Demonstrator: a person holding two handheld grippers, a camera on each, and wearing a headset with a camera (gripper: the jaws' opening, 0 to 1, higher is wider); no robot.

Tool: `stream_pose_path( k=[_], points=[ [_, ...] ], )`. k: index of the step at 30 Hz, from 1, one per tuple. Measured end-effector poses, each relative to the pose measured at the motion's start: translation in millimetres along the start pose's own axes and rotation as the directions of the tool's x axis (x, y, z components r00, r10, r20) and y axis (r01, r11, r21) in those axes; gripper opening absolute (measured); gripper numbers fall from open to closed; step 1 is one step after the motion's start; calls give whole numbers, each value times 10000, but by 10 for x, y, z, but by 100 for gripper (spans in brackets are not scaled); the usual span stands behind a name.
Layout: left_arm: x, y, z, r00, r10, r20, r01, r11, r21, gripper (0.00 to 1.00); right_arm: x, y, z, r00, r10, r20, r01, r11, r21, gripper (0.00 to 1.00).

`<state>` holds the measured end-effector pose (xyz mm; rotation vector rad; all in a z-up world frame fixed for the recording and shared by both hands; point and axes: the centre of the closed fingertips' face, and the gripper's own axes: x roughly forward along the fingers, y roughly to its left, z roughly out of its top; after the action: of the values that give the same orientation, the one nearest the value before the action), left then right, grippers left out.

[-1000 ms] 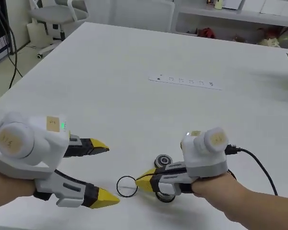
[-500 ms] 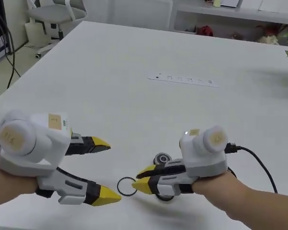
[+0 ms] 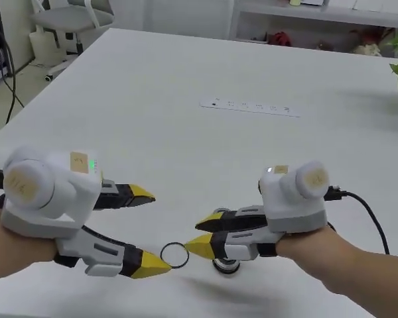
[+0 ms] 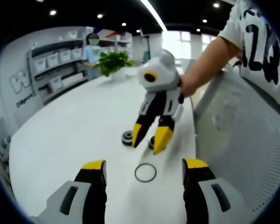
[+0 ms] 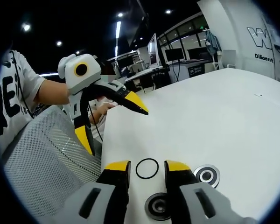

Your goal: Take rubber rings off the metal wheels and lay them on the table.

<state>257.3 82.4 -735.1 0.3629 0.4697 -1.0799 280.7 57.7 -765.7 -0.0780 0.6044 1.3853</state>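
The left gripper (image 3: 156, 232) gapes wide and empty — the right gripper (image 3: 198, 233) is parted narrowly, also empty. One rubber ring (image 3: 174, 254) lies flat on the table (image 3: 186, 139) between their tips, with two wheels (image 5: 206, 174) by the right gripper.

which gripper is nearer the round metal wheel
Right. The right gripper hangs just above the round metal wheel; the left gripper sits beyond the thin black rubber ring, farther off.
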Motion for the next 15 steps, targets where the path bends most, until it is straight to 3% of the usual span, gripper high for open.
stream_pose_path(
  k=[15],
  points=[
    [127,7,132,9998,-132,132,131,9998,117,67,-271,-97,109,9975,-441,545,462,9982,-378,31]
  ],
)
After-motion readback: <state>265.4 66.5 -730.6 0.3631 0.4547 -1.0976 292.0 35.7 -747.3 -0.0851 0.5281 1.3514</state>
